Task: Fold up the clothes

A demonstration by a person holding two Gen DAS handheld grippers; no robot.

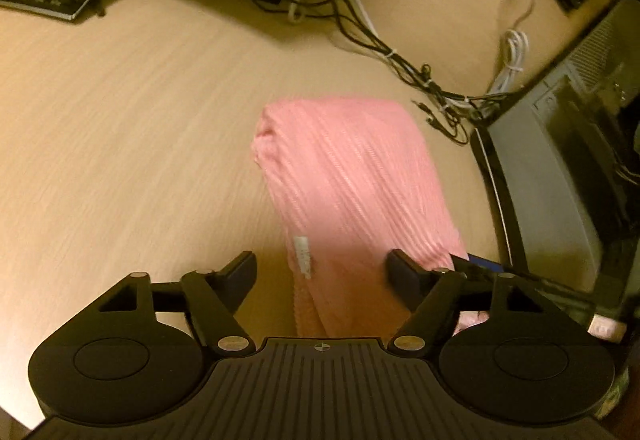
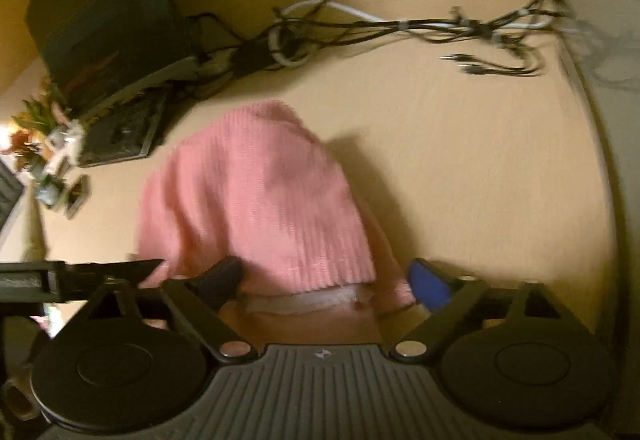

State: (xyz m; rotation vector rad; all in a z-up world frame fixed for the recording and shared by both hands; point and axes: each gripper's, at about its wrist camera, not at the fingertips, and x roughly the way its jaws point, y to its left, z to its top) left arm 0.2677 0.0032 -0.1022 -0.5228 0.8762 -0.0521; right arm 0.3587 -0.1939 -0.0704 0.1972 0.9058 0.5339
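While the pink knit garment (image 1: 352, 180) is lying bunched and part-folded on the desk (image 1: 120, 112), near its right edge by the PC tower (image 1: 560, 168), both tools are hanging over its near end w/ jaws apart, gripping nothing. The left gripper (image 1: 322, 272) is straddling the label side; the right gripper (image 2: 326, 280) is straddling the ribbed hem, cloth between the fingers but not pinched. Prob. best: taking each near corner cleanly, catching all layers, lifting evenly and folding away from the cable bundle (image 1: 400, 56) at the desk's back edge.
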